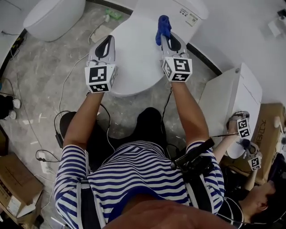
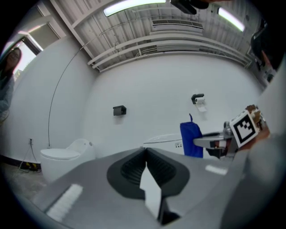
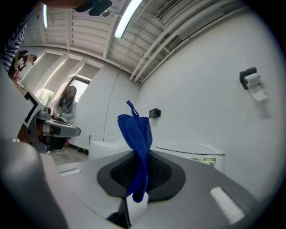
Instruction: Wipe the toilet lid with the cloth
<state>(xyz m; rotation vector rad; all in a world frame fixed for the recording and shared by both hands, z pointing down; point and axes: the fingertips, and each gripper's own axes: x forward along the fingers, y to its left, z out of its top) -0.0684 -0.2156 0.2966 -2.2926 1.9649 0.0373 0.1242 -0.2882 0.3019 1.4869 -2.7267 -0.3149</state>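
A white toilet with its lid down stands in front of me in the head view. My right gripper is shut on a blue cloth, held above the lid's right side; the cloth stands up bunched between the jaws in the right gripper view. My left gripper hovers over the lid's left edge, shut with nothing in it. In the left gripper view the jaws are pressed together, and the blue cloth and right gripper show at the right.
The toilet's cistern is behind the lid. A second toilet stands at far left, a third at right with another person holding grippers beside it. Cables and cardboard boxes lie on the floor.
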